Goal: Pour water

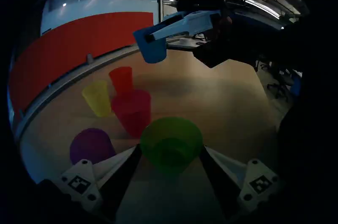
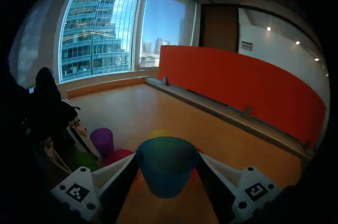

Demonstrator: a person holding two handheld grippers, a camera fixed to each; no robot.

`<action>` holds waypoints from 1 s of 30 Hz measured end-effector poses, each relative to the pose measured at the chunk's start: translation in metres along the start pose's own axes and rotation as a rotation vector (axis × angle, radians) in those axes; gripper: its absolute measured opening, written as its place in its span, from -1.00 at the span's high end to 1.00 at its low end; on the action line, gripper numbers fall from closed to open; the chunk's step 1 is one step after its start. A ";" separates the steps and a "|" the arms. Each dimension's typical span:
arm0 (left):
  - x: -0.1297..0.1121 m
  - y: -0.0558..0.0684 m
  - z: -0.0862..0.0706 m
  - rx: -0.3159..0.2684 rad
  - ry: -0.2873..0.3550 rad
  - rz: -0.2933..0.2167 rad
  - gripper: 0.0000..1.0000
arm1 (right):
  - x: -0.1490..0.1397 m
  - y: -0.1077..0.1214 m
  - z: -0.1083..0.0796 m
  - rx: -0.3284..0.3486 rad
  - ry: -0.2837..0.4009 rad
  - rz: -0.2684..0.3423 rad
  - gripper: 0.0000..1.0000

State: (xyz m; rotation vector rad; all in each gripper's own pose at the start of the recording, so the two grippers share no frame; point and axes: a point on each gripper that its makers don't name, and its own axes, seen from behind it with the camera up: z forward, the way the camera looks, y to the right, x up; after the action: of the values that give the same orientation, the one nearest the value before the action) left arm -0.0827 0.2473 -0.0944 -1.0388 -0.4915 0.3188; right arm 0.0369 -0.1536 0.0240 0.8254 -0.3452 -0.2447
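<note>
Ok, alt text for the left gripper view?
The left gripper grips a green cup over a wooden table. Beyond stand a purple cup, a yellow cup and two red cups; the right gripper holds up a blue cup.

Noting: my left gripper [image 1: 170, 151] and right gripper [image 2: 167, 159] are showing white fingers [image 1: 113, 165], black inner faces, each finger carrying a square black-and-white marker [image 1: 79, 184].

A wide window [image 2: 101, 34] shows glass towers and blue sky, and daylight falls across the pale wooden table [image 2: 139, 110]. A long orange partition [image 2: 253, 88] runs along the table's far edge. Beyond it stand a wood-panelled wall [image 2: 219, 27] and small lights [image 2: 268, 28].
</note>
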 end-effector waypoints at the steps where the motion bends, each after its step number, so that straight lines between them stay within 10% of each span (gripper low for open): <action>1: -0.001 0.000 -0.001 0.001 -0.001 -0.001 -0.95 | -0.001 0.000 0.000 0.001 -0.001 0.000 -0.84; 30: -0.016 -0.008 -0.045 0.097 0.041 -0.112 -0.95 | -0.077 -0.020 0.034 0.029 -0.133 0.034 -0.84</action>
State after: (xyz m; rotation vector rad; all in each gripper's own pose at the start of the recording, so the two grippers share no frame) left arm -0.0719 0.2023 -0.1097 -0.9184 -0.4910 0.2198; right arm -0.0488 -0.1632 0.0147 0.8325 -0.4884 -0.2641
